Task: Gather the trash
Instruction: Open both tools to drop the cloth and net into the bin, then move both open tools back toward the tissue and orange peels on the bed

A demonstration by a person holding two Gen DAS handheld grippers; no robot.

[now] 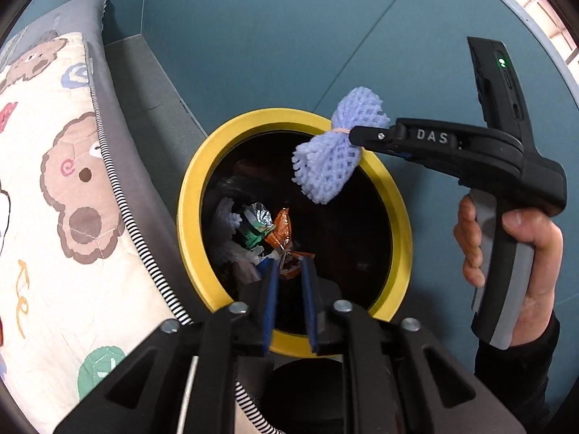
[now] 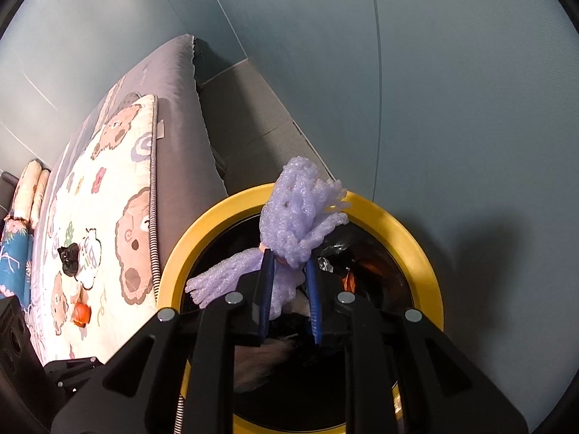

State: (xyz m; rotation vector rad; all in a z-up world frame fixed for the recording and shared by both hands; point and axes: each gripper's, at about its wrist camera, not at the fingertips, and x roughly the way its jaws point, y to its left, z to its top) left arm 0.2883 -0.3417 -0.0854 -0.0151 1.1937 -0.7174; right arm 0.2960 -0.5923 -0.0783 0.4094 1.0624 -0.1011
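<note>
A yellow-rimmed trash bin [image 1: 188,195] stands beside the bed; it also shows in the right wrist view [image 2: 427,253]. Inside lie several wrappers, among them an orange one [image 1: 284,228] and a green one [image 1: 253,224]. My right gripper [image 1: 353,135] is shut on a purple foam net [image 1: 333,152] and holds it over the bin's far rim; in its own view the gripper [image 2: 289,266] pinches the net [image 2: 304,213] at the middle. My left gripper [image 1: 291,271] is open and empty above the bin's opening.
A bed with a bear-print quilt [image 1: 54,181] lies to the left of the bin. On the quilt are a black crumpled scrap [image 2: 68,258] and an orange scrap [image 2: 81,314]. Blue-grey walls [image 1: 253,36] stand behind the bin.
</note>
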